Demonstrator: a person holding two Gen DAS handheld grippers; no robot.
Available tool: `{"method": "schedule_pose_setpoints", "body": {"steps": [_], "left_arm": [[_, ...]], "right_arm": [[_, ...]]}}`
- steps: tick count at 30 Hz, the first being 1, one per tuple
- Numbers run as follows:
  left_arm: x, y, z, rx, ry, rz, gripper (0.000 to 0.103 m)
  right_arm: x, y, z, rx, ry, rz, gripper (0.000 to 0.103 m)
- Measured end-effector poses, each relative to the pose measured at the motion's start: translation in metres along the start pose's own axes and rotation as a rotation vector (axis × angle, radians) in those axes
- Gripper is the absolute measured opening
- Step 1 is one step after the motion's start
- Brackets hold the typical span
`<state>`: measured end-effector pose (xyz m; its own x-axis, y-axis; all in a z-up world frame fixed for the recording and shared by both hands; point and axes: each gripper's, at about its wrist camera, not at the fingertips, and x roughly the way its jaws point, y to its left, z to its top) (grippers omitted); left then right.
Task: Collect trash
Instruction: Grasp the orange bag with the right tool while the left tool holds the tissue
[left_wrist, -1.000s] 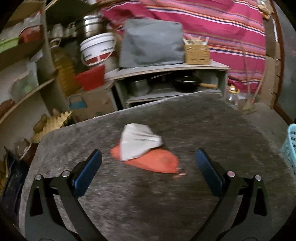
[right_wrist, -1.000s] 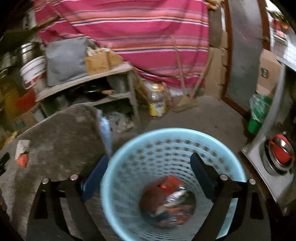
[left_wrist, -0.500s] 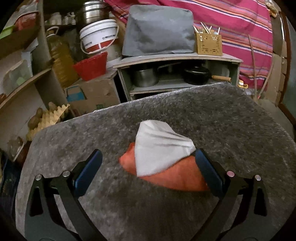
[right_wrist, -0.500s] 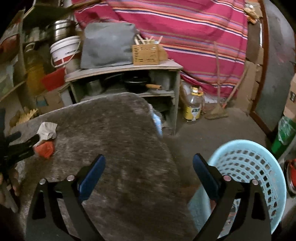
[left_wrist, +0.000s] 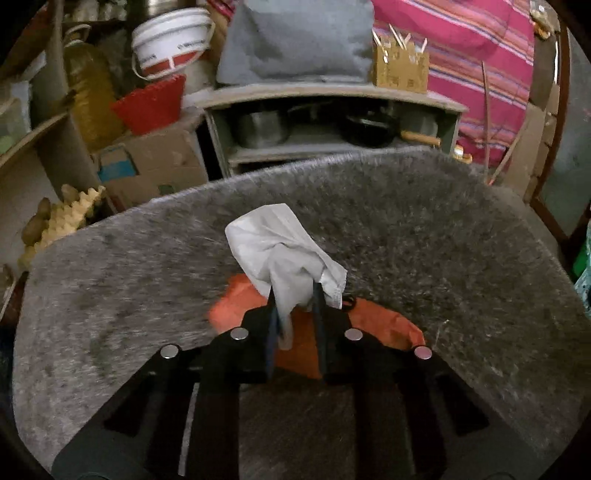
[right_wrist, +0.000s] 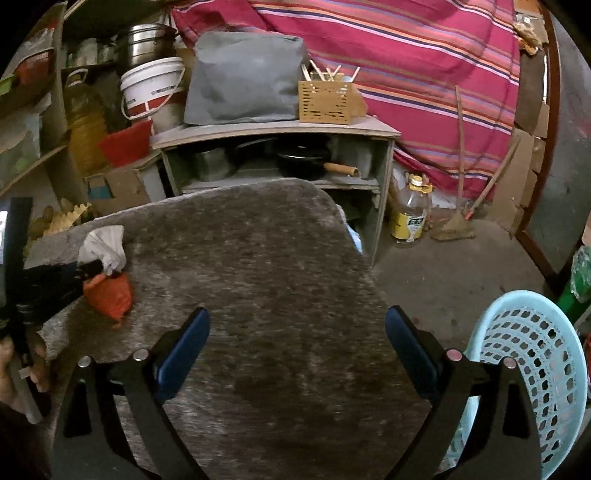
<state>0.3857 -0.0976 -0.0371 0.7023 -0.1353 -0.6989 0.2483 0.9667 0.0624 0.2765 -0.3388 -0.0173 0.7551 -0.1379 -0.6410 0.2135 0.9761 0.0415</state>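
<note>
right claw (right_wrist: 295, 350) agape, grey table (right_wrist: 258, 258), blue basket (right_wrist: 535, 362)

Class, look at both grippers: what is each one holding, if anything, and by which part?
The left gripper pinches the white tissue by its near, lower end, over the orange wrapper. The right gripper is open and holds nothing.

Both wrist views face down over the grey table (left_wrist: 406, 229).
</note>
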Motion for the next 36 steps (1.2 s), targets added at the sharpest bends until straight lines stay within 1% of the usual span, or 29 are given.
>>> {"method": "schedule_pose_setpoints", "body": {"steps": [3, 6, 10, 13, 16, 19, 21, 23, 25, 28, 31, 33, 35, 36], "left_arm": [[-0.021, 0.014, -0.004, -0.009, -0.019, 0.012, 0.014], [-0.047, 0.036, -0.017, -0.027, -0.043, 0.056, 0.014], [-0.069, 0.068, -0.038, -0.073, -0.056, 0.091, 0.014], [-0.078, 0.090, -0.054, -0.093, -0.062, 0.134, 0.014], [-0.081, 0.111, -0.063, -0.118, -0.061, 0.150, 0.014], [-0.081, 0.123, -0.065, -0.135, -0.065, 0.155, 0.014], [-0.080, 0.127, -0.067, -0.133, -0.067, 0.158, 0.014], [-0.079, 0.130, -0.068, -0.121, -0.073, 0.180, 0.014], [-0.077, 0.136, -0.069, -0.128, -0.070, 0.172, 0.014], [-0.073, 0.146, -0.072, -0.136, -0.062, 0.183, 0.014], [-0.072, 0.157, -0.074, -0.145, -0.058, 0.188, 0.014], [-0.072, 0.160, -0.075, -0.150, -0.059, 0.190, 0.014], [-0.071, 0.164, -0.074, -0.159, -0.059, 0.185, 0.014], [-0.071, 0.164, -0.074, -0.162, -0.060, 0.183, 0.014]], "right_arm": [[0.000, 0.011, 0.001, 0.003, 0.000, 0.022, 0.094], [0.001, 0.028, 0.003, -0.003, -0.003, 0.049, 0.094], [0.005, 0.064, 0.002, -0.037, 0.005, 0.088, 0.094], [0.010, 0.093, 0.000, -0.081, 0.009, 0.101, 0.094], [0.014, 0.117, -0.003, -0.112, 0.015, 0.115, 0.094], [0.023, 0.139, -0.005, -0.138, 0.030, 0.115, 0.094], [0.029, 0.147, -0.007, -0.151, 0.038, 0.116, 0.094], [0.036, 0.155, -0.007, -0.166, 0.049, 0.111, 0.094], [0.044, 0.162, -0.006, -0.174, 0.058, 0.107, 0.093], [0.057, 0.168, -0.005, -0.177, 0.079, 0.109, 0.092], [0.070, 0.173, -0.005, -0.178, 0.123, 0.114, 0.076], [0.077, 0.176, -0.007, -0.186, 0.146, 0.118, 0.071], [0.081, 0.178, -0.009, -0.194, 0.164, 0.130, 0.063], [0.083, 0.180, -0.009, -0.200, 0.173, 0.140, 0.057]]}}
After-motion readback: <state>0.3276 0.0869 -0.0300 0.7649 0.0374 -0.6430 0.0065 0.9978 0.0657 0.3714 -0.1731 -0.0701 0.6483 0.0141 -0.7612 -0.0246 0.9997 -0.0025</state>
